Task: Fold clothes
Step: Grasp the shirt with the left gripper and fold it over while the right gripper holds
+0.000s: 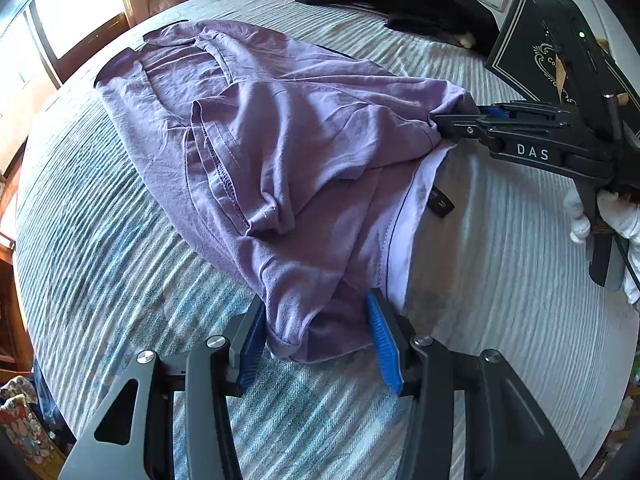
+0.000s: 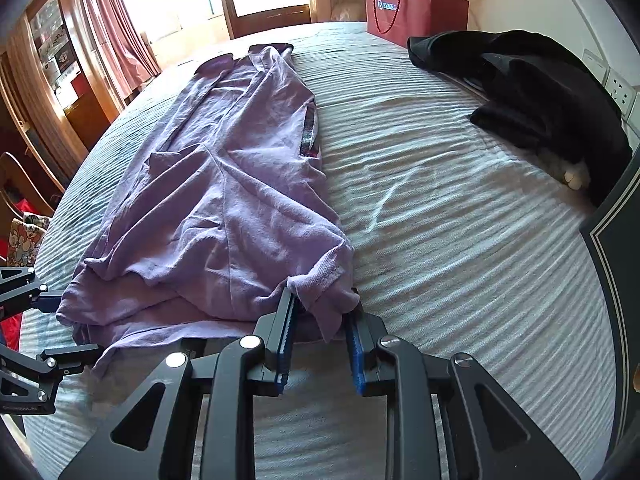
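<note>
A purple shirt (image 1: 256, 128) lies crumpled lengthwise on the striped bedspread (image 1: 120, 288); it also shows in the right wrist view (image 2: 224, 184). My left gripper (image 1: 320, 320) has its blue pads spread wide, with a bunched fold of the shirt's near edge between them. My right gripper (image 2: 322, 320) stands partly open around a fold at the shirt's other near corner. In the left wrist view the right gripper (image 1: 440, 122) meets the shirt at the right. In the right wrist view the left gripper (image 2: 56, 328) sits at the shirt's left edge. A black size label (image 1: 440, 202) shows inside the collar.
A pile of black clothes (image 2: 532, 84) lies at the far right of the bed. A red paper bag (image 2: 404, 12) stands at the far edge. A dark box with white trim (image 2: 612, 264) sits on the right. Wall sockets (image 2: 620, 92) are behind the black pile.
</note>
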Motion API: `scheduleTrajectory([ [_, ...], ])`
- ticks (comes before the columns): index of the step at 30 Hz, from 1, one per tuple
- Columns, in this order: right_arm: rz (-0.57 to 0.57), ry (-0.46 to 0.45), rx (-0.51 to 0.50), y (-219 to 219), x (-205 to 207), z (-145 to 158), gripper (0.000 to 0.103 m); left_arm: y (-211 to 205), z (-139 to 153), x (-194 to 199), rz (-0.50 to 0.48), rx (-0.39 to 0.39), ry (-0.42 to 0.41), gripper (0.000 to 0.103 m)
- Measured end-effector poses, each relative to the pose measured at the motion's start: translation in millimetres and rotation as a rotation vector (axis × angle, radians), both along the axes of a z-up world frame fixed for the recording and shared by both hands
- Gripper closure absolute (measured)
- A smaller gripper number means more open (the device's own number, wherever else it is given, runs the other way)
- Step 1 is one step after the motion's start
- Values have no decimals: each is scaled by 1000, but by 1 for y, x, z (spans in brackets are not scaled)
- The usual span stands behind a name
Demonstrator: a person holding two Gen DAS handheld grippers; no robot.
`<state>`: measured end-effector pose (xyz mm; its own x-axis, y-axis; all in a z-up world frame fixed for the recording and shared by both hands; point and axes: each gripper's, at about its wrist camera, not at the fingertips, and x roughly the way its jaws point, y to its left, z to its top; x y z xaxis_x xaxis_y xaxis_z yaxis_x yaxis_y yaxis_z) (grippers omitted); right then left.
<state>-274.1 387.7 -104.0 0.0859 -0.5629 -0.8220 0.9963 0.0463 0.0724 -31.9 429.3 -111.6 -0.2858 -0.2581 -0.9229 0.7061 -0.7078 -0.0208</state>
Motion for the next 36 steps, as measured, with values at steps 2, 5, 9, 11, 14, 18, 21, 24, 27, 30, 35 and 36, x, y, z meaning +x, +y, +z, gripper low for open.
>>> scheduleTrajectory([
  [2, 22, -8, -20, 1, 4, -1, 60, 2, 0, 0, -15, -7, 5, 58],
  [5, 21, 28, -11, -2, 10, -1, 60, -10, -1, -3, -23, 5, 11, 75],
  [9, -38, -8, 27, -5, 5, 2, 94, -32, -2, -4, -35, 36, 18, 95],
  [11, -48, -5, 34, -3, 6, 5, 95, -37, 2, 0, -38, 48, 31, 96],
  [14, -67, -18, 10, 0, 7, 19, 95, -48, 17, 7, -56, 74, 74, 96],
  [18, -113, -46, -26, -8, 5, 45, 95, -76, 40, 15, -91, 91, 134, 96],
  [21, -143, -33, -37, -24, 14, 63, 95, -104, 53, 20, -126, 83, 165, 96],
  [24, -179, 2, -40, -48, 29, 76, 95, -139, 65, 27, -169, 75, 195, 96],
  [27, -235, 6, -48, -78, 45, 88, 95, -183, 75, 40, -208, 101, 205, 96],
  [30, -271, 12, -51, -116, 62, 99, 95, -226, 84, 52, -232, 128, 206, 96],
  [35, -256, 31, -40, -192, 84, 113, 95, -297, 89, 65, -206, 176, 232, 96],
  [36, -250, 36, -37, -208, 87, 115, 95, -311, 89, 67, -199, 187, 239, 96],
])
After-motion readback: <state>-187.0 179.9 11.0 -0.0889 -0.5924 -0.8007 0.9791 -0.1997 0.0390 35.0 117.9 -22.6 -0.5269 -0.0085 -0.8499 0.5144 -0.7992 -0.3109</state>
